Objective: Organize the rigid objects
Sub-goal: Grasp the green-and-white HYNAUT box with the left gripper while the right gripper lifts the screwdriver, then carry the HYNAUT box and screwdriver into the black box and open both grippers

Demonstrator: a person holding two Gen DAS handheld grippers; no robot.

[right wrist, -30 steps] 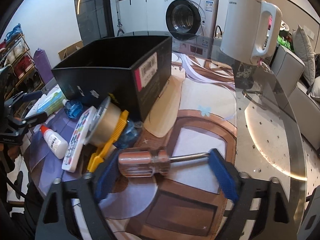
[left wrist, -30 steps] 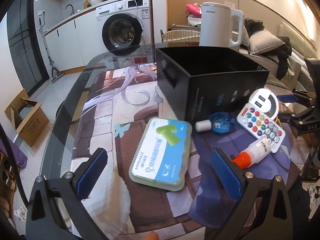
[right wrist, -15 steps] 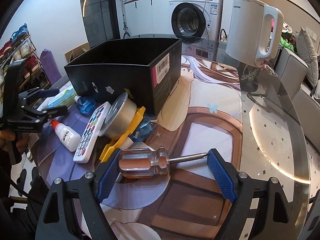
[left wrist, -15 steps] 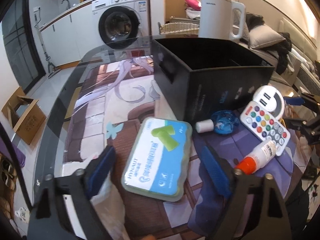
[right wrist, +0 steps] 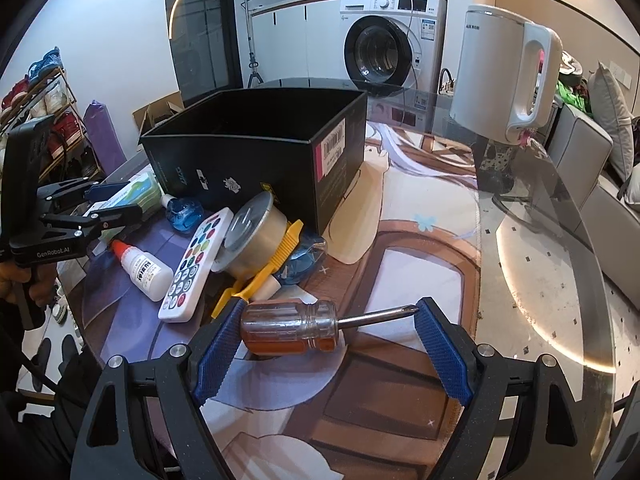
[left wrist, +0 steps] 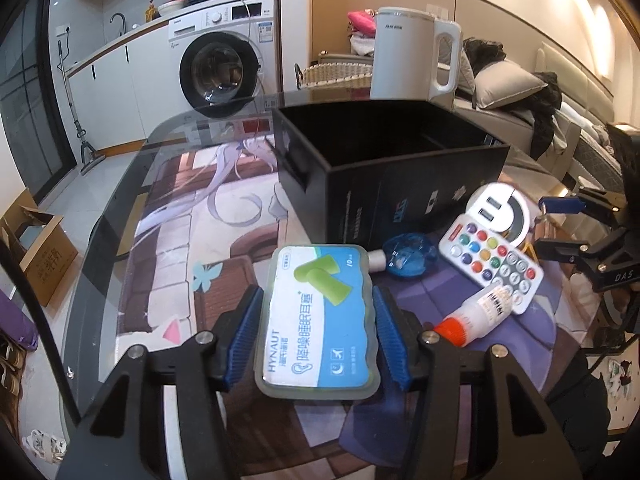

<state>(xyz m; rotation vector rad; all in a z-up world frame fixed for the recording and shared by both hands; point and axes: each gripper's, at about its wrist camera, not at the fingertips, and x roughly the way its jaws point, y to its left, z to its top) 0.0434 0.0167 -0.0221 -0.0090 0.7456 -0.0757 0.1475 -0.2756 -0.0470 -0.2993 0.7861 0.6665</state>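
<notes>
What moved: the left gripper (left wrist: 316, 334) has come forward and its blue pads have closed in on the earplug pack (left wrist: 318, 318). One second ago the pads stood wide apart, with the pack lying ahead of them. The right gripper (right wrist: 328, 350) has hardly moved.
Left gripper: its two blue pads press on the long sides of the earplug pack, one on each side. It is clamped on the pack.
Earplug pack: blue and green, flat, in front of the black box (left wrist: 400, 176). I cannot tell if it is lifted off the mat.
Right gripper: the screwdriver (right wrist: 308, 324) lies across between its pads. The handle end touches the left pad and the metal tip touches the right pad, so it looks clamped on the screwdriver.
Screwdriver: clear brown handle, short metal rod, low over the picture mat (right wrist: 400, 248).
Black box: open on top, standing on the mat in the middle of the glass table (right wrist: 560, 280).
Beside the box: a blue round bottle (left wrist: 408, 255), a remote with colored buttons (left wrist: 490, 262), a white glue bottle with an orange cap (left wrist: 476, 314) and a round tin (right wrist: 256, 236) leaning on the box.
Yellow tool (right wrist: 266, 268): it lies under the tin, just behind the screwdriver.
Kettle (right wrist: 504, 80): white, far side of the table, well apart from the box.
</notes>
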